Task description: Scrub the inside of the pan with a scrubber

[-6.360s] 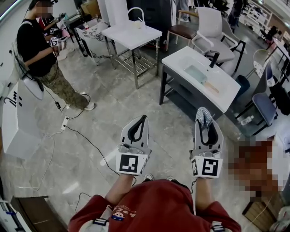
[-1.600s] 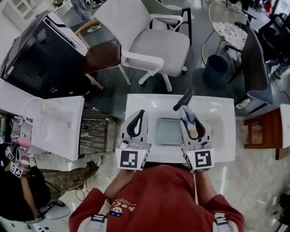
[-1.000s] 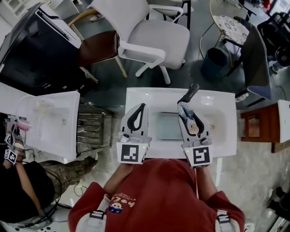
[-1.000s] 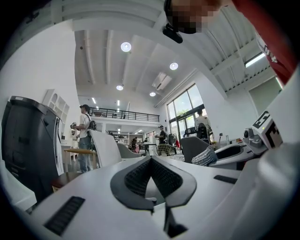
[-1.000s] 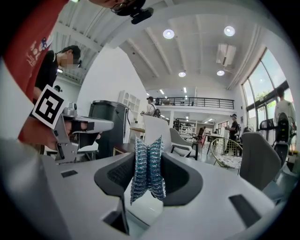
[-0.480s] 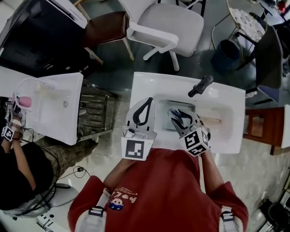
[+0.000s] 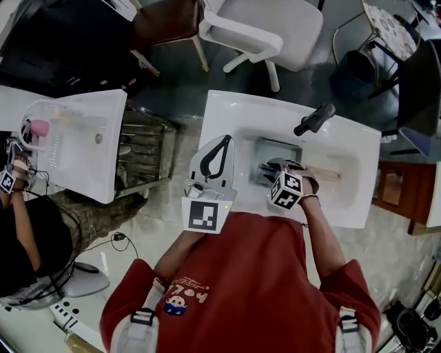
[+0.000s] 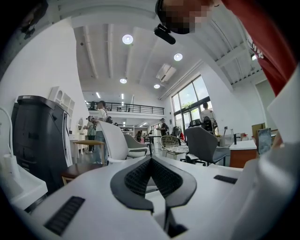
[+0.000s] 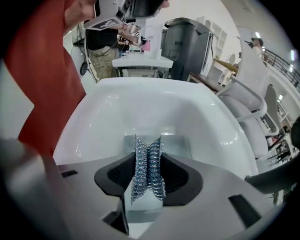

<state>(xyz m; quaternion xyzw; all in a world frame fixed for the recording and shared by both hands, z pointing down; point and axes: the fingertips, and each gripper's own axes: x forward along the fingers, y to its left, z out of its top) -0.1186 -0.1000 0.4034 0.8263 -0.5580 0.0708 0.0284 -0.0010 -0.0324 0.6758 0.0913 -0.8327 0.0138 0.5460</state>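
A rectangular grey pan point(image 7: 279, 149) lies in the white sink point(image 7: 227, 114), its wooden handle point(image 7: 325, 172) pointing right. My right gripper point(image 7: 267, 167) is turned leftward down in the basin, shut on a steel-wool scrubber point(image 7: 264, 167) at the pan's near edge. In the right gripper view the scrubber point(image 9: 147, 171) is pinched between the jaws of the right gripper point(image 9: 148, 154), with the pan point(image 9: 172, 140) just beyond. My left gripper point(image 7: 224, 141) hovers over the sink's left rim, shut and empty. The left gripper view shows the left gripper point(image 8: 151, 160) with its jaws closed, facing out into the room.
A black faucet point(image 7: 315, 118) stands at the sink's back edge. A white armchair point(image 7: 272, 21) and a brown seat point(image 7: 165, 17) stand behind the sink. To the left are a wire rack point(image 7: 141, 155), a second white table point(image 7: 76, 138) and a person point(image 7: 21, 227).
My right gripper has turned and gone down into the sink with the scrubber, toward the pan. The left gripper has held over the left rim. The head view has shifted.
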